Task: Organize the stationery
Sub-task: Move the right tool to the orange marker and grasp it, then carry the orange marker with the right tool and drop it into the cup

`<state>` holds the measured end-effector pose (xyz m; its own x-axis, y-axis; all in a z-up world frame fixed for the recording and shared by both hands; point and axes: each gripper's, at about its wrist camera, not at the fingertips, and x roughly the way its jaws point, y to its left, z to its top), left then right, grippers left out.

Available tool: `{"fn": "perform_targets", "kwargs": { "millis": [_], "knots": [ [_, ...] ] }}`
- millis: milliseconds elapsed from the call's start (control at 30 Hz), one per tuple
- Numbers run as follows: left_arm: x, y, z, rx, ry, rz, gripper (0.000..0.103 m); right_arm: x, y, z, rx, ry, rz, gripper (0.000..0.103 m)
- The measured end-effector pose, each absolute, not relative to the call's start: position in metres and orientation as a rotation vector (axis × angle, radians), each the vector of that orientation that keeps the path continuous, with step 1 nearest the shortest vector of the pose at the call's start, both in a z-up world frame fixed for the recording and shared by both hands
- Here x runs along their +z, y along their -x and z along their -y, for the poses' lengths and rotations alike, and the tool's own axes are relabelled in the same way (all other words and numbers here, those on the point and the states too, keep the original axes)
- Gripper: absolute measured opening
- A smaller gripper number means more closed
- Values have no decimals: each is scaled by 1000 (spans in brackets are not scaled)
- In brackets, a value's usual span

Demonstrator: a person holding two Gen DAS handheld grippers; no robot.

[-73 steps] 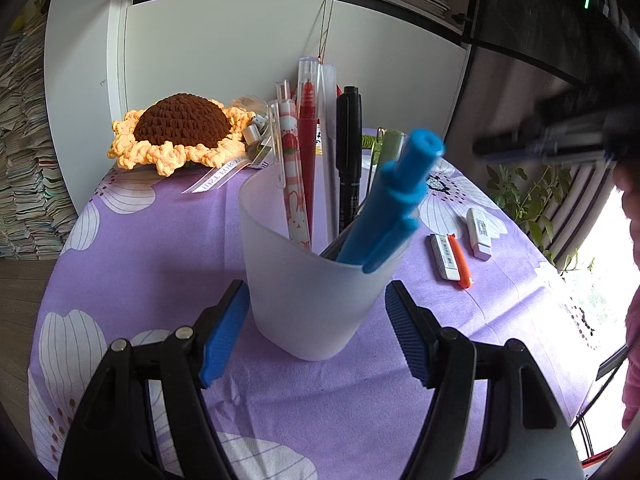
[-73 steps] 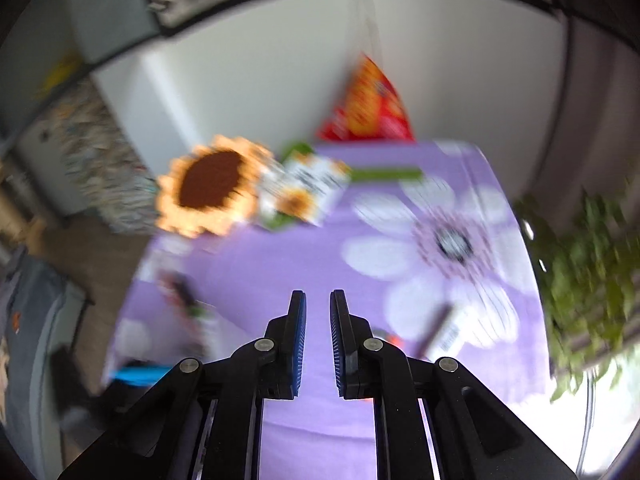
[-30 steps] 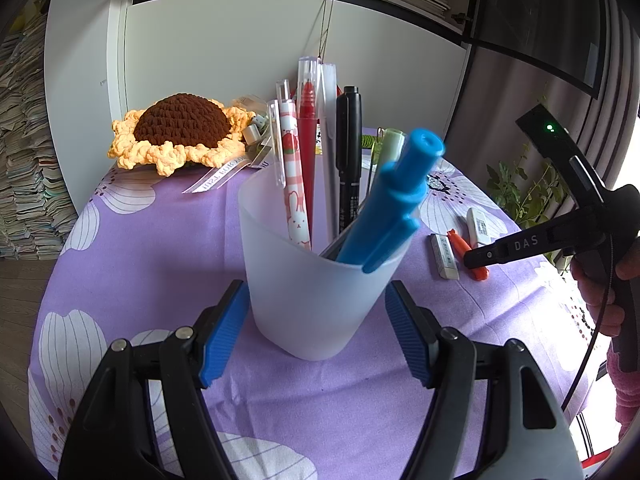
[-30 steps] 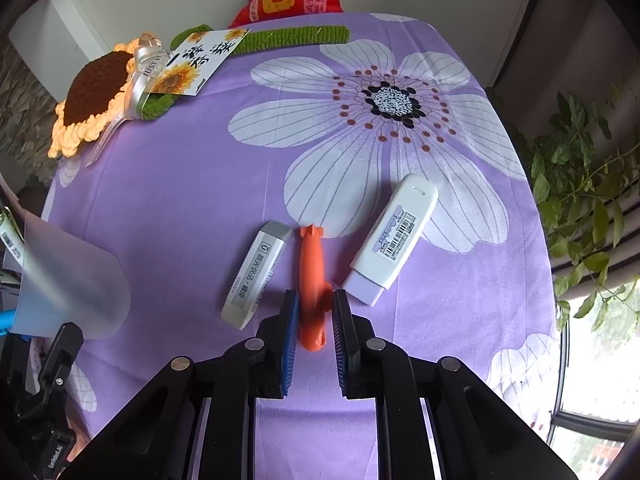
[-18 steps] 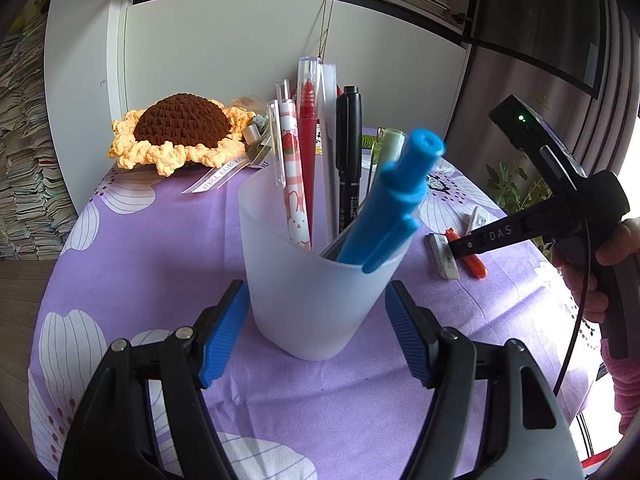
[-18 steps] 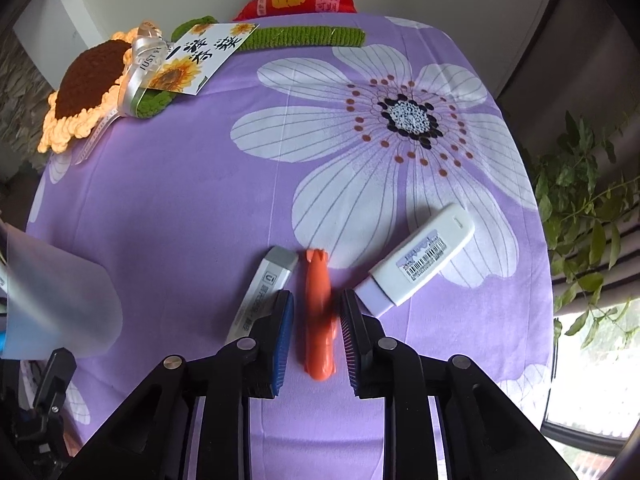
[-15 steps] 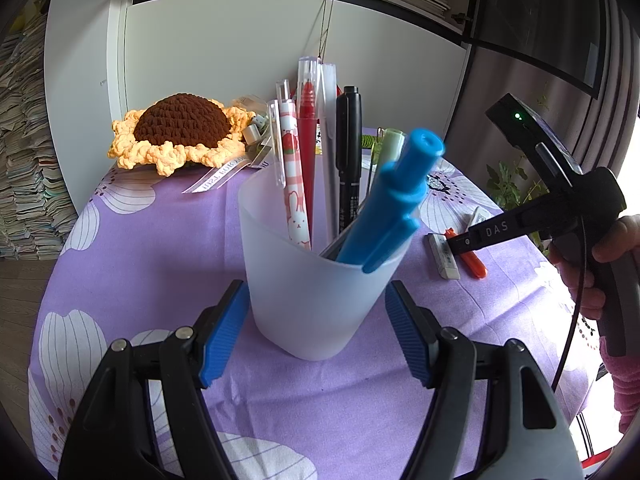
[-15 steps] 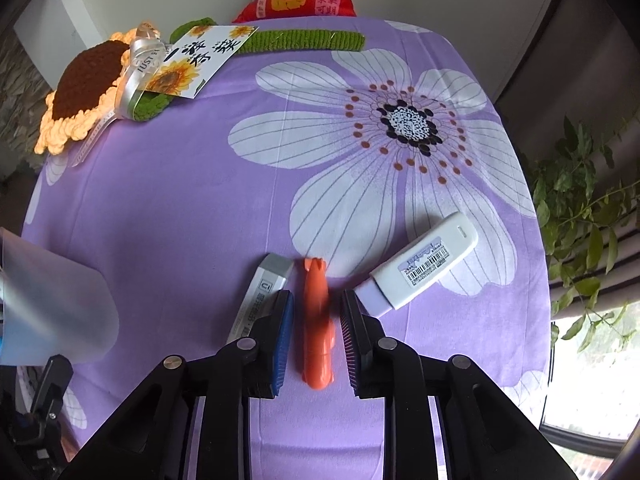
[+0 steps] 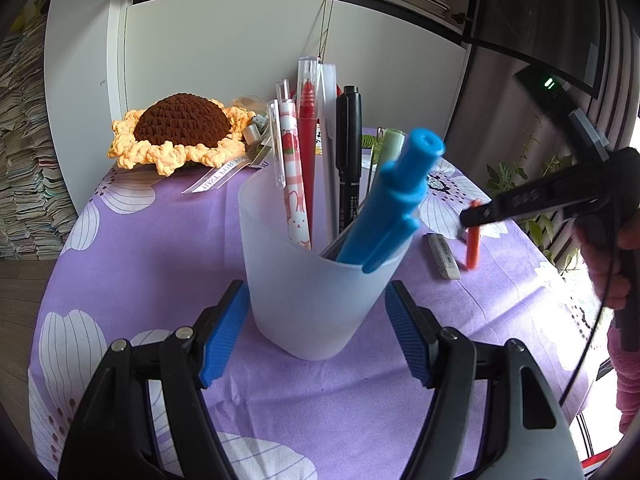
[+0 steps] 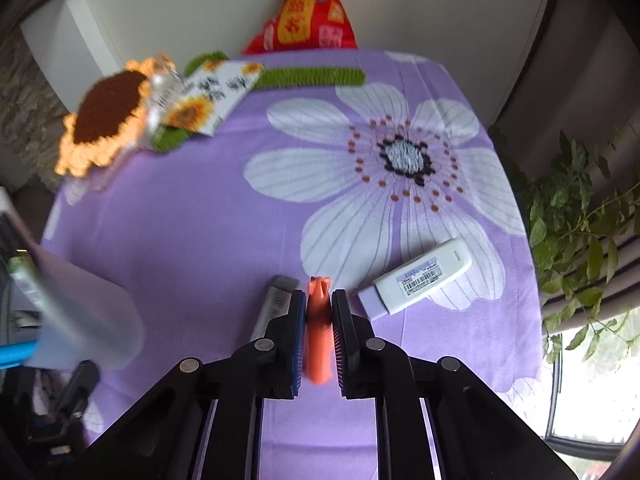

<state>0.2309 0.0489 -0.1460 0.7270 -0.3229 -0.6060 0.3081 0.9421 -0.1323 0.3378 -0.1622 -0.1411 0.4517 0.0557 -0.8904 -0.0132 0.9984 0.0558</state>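
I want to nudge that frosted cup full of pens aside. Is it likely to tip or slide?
The cup narrows toward its base, and the tall pens lean out above its rim, so it probably tips readily if pushed high. It stands on soft purple cloth, which may drag rather than let it slide. It looks like thin, light plastic.

The left gripper [image 9: 316, 332] stands with its blue pads wide apart on either side of a frosted white cup [image 9: 316, 284], neither pad pressing the wall. The cup sits on a purple flowered cloth [image 9: 160, 248] and holds a blue marker [image 9: 392, 204], a black pen [image 9: 347, 152], a red pen [image 9: 307, 140] and a pink checked pen [image 9: 294, 184]. To the right, the right gripper [image 9: 472, 216] holds an orange pen [image 9: 473, 236] pointing down above the cloth; motion blur makes the grip hard to judge. A white eraser [image 9: 443, 256] lies just beside it. A crocheted sunflower [image 9: 180, 132] rests at the far edge.
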Motion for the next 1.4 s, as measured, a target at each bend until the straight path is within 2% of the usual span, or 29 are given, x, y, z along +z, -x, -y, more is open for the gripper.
{"fn": "perform_targets", "kwargs": {
  "millis": [300, 500, 800, 1400],
  "knots": [
    [-146, -231, -49, -348, 23, -672, 69, -58, -289, 124, 215, -29, -850, 14],
    [-146, -231, -49, -348, 23, -672, 69, -23, -267, 91, 371, -13, -755, 14],
    [-146, -231, -49, -348, 23, -672, 69, -43, -264, 51, 487, 51, -820, 14],
    [-146, -230, -49, -350, 27, -678, 69, -66, -277, 51, 490, 24, -918, 14]
  ]
}}
